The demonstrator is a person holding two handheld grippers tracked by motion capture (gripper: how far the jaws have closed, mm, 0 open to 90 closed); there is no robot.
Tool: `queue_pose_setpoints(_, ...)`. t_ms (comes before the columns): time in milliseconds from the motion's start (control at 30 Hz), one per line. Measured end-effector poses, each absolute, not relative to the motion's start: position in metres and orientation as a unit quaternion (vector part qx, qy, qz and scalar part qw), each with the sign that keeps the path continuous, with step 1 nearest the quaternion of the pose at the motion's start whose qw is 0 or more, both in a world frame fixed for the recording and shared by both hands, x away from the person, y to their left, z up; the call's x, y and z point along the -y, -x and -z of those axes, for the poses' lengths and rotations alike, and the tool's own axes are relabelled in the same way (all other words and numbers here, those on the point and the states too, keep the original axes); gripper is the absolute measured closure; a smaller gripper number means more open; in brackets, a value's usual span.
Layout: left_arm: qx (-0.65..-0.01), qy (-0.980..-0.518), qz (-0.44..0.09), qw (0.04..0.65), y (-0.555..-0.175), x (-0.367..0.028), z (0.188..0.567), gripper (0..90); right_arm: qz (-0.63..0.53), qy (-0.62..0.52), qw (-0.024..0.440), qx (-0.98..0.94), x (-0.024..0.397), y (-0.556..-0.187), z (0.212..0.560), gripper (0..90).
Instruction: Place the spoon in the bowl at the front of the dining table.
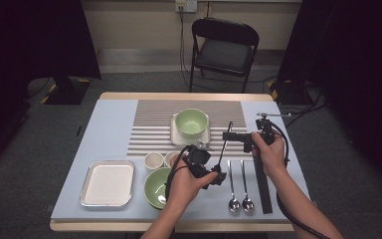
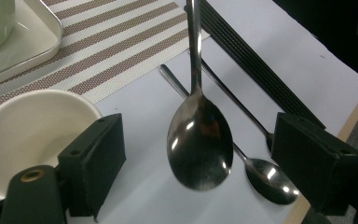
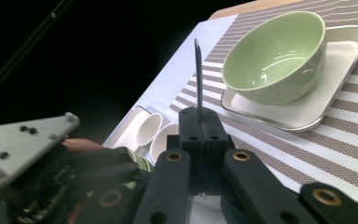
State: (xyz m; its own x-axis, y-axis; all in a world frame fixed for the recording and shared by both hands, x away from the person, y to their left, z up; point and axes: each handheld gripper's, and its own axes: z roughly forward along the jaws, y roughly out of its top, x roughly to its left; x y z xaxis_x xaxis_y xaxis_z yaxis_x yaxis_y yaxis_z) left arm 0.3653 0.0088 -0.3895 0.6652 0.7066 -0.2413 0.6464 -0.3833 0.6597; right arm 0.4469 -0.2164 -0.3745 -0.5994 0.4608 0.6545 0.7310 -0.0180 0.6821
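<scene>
Right gripper: jaws together, clamped on the handle of a large spoon, handle end standing up past the pads in its own view. Spoon held off the table, bowl end hanging between the parted jaws of the left gripper, touching neither pad; that gripper open.

Two small spoons: lying side by side on the blue mat near the table's front edge, just beside a black ribbed strip.

Green bowl: on a small white tray atop the striped placemat, nothing visible inside.

Second green bowl, two small white cups, larger metal tray: front left.

Progress, as judged: one spoon picked up and carried; a hand-over to the left gripper looks prepared, not made. Placing is outstanding; two small spoons untouched.
</scene>
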Motion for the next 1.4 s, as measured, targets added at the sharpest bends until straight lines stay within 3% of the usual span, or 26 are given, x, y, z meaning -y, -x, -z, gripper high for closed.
queue_pose_setpoints(300, -0.419, -0.837, -0.06, 0.347, -0.368, -0.004, 0.398, 23.0, 0.576, 0.429, 0.125, 0.685, 0.22, -0.445, 0.368, 90.0)
queue_pose_setpoints(1400, -0.415, -0.841, -0.071, 0.34, -0.372, 0.003, 0.397, 25.1, 0.591, 0.463, 0.137, 0.646, 0.267, -0.436, 0.378, 90.0)
